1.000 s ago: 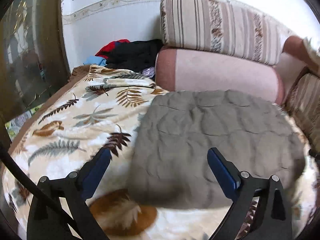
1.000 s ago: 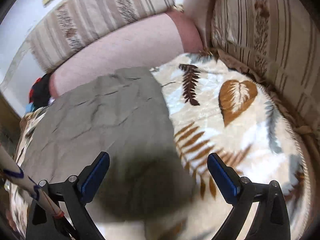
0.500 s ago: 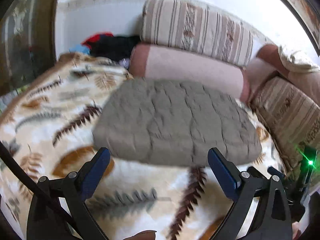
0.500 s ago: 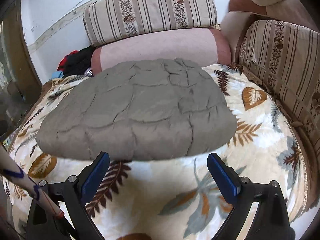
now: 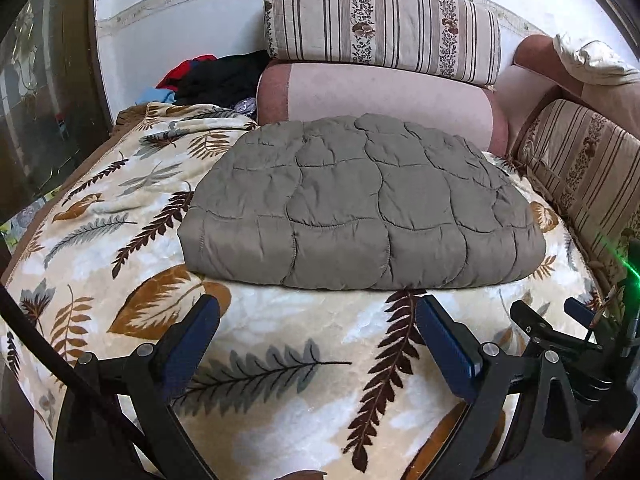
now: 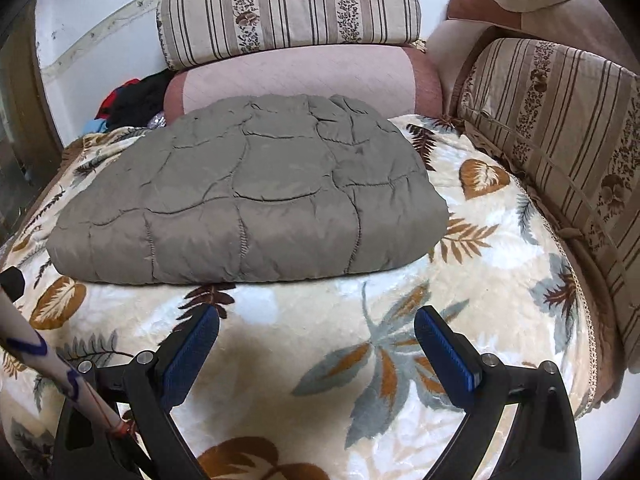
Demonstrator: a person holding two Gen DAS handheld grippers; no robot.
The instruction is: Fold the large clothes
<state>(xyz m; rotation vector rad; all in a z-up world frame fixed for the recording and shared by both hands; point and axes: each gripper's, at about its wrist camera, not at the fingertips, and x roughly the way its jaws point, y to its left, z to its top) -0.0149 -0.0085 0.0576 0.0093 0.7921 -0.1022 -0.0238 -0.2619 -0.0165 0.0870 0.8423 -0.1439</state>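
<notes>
A grey-brown quilted garment [image 5: 360,204] lies folded into a thick flat rectangle on a leaf-patterned blanket [image 5: 280,360]; it also shows in the right wrist view [image 6: 248,200]. My left gripper [image 5: 318,344] is open and empty, held back from the garment's near edge. My right gripper [image 6: 316,344] is open and empty, also short of the near edge. Part of the right gripper shows at the right edge of the left wrist view [image 5: 560,328].
A pink bolster [image 5: 380,96] and a striped cushion [image 5: 380,24] stand behind the garment. Another striped cushion [image 6: 560,136] lines the right side. A pile of dark and red clothes [image 5: 216,76] lies at the back left. A dark cabinet [image 5: 40,100] is at the left.
Both grippers have pulled back from the folded garment, which now lies whole and apart in front of them. Both stay open.
</notes>
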